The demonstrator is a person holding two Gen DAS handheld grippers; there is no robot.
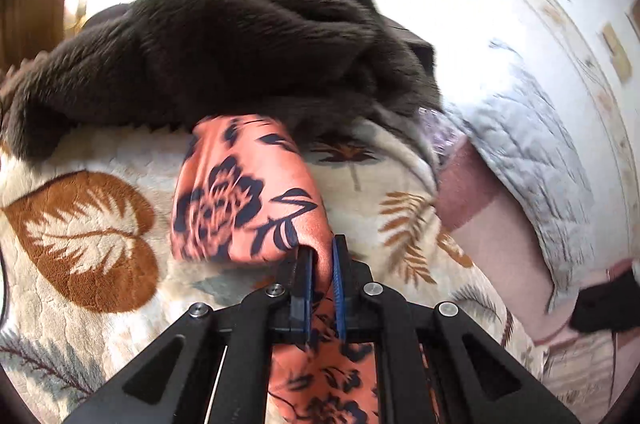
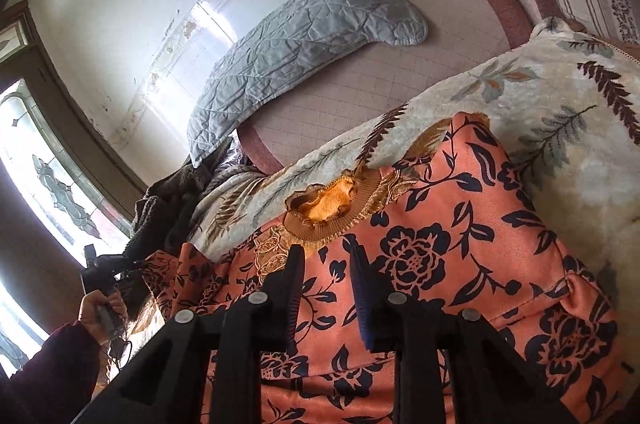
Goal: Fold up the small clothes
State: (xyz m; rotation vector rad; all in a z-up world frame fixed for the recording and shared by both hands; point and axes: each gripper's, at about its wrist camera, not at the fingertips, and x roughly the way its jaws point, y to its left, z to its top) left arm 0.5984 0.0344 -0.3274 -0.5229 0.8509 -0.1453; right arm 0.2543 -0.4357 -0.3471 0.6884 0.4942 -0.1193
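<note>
Left claw (image 1: pixel 322 256): fingers pressed nearly together, pinching a fold of the orange floral garment (image 1: pixel 240 192); the cloth runs between the blue pads and trails back under the claw body. Right claw (image 2: pixel 326 264): fingers spread, nothing between them, hovering over the same garment (image 2: pixel 440 264) just below its gold ruffled collar (image 2: pixel 332 204); whether the tips touch the cloth cannot be told.

Surface: a bed covered with a cream plush blanket (image 1: pixel 88 224) printed with brown leaves and ferns. The garment lies spread on this blanket, collar toward the wall. Beyond the blanket, a bare pink quilted mattress (image 2: pixel 360 96).

Room: white wall with a faint floral border, a window with patterned glass at the left of the right-wrist view (image 2: pixel 52 176).

Count: one orange garment; one dark brown fuzzy garment (image 1: pixel 224 48), heaped on the blanket behind it; one grey quilted pillow (image 2: pixel 288 52) against the wall; two claws.
</note>
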